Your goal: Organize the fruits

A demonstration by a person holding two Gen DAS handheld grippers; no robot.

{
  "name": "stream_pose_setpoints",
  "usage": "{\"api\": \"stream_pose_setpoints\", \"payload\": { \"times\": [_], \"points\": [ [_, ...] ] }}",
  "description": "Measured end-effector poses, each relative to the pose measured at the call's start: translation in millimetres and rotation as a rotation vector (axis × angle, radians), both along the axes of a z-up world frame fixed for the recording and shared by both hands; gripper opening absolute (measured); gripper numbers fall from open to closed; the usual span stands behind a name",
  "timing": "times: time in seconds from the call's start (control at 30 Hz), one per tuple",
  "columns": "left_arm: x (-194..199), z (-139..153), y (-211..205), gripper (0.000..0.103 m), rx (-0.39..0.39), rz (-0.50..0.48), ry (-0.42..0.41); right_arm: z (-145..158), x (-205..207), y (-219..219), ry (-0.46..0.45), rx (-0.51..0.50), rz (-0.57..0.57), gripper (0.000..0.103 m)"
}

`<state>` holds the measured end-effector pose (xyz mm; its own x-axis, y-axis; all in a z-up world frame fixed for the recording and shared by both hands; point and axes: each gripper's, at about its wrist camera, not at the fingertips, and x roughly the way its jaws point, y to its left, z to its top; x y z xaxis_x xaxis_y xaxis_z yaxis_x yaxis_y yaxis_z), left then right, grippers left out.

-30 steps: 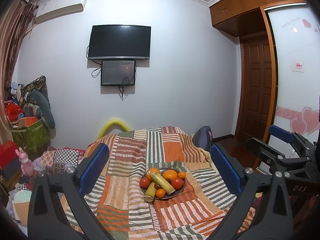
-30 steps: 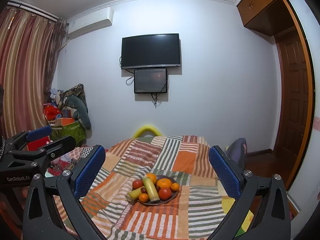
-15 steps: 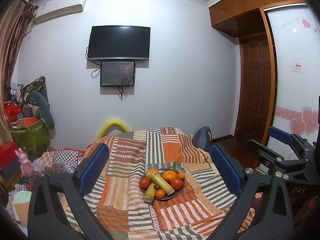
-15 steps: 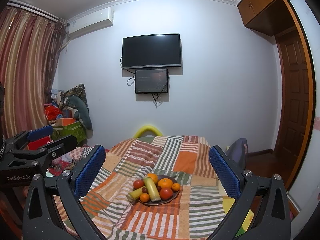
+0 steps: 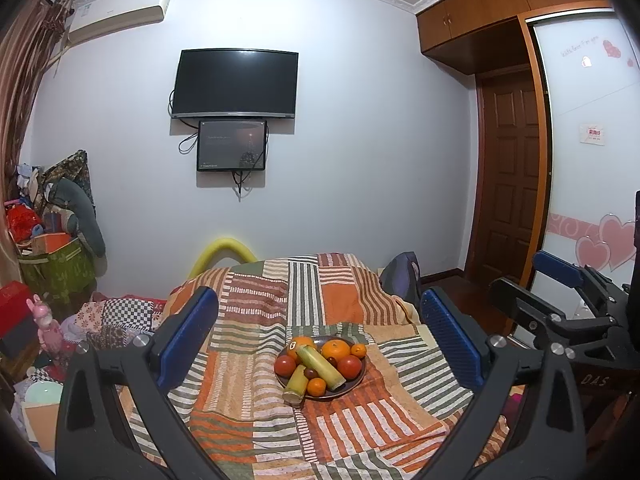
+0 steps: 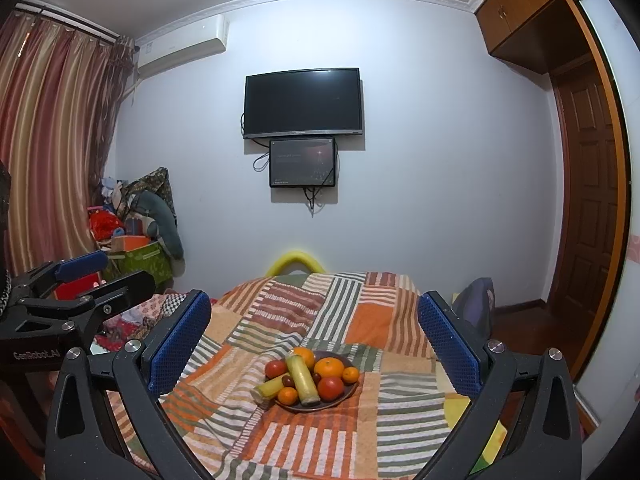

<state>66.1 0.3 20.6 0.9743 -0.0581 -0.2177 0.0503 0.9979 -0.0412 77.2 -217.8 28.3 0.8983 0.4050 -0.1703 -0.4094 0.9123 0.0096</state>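
Observation:
A dark plate (image 5: 357, 379) (image 6: 349, 396) sits on a striped patchwork cloth (image 5: 256, 432) (image 6: 280, 432). It holds oranges (image 5: 335, 349) (image 6: 329, 367), red tomatoes (image 5: 349, 366) (image 6: 330, 388), small tangerines (image 5: 317, 386) and two yellow-green cane pieces (image 5: 320, 364) (image 6: 302, 378). My left gripper (image 5: 318, 322) is open and empty, hovering well short of the plate. My right gripper (image 6: 314, 320) is also open and empty, at a similar distance. Each gripper shows at the edge of the other's view.
The cloth covers a table or bed that drops off at the edges. Piled bags and boxes (image 5: 52, 248) stand at the left. A wooden door (image 5: 512, 176) and wardrobe are at the right. A TV (image 6: 303, 102) hangs on the far wall.
Both views have shifted only slightly; the plate sits marginally higher in the frames. Both grippers stay open.

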Motion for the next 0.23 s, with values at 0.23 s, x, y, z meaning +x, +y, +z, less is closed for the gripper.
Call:
{"api": "stream_pose_setpoints", "payload": {
  "times": [0.23],
  "points": [
    [1.6, -1.0, -0.9, 0.103, 0.006, -0.008, 0.008, -2.6, 1.8, -0.4, 0.006, 0.0, -0.004, 0.103]
  ]
}}
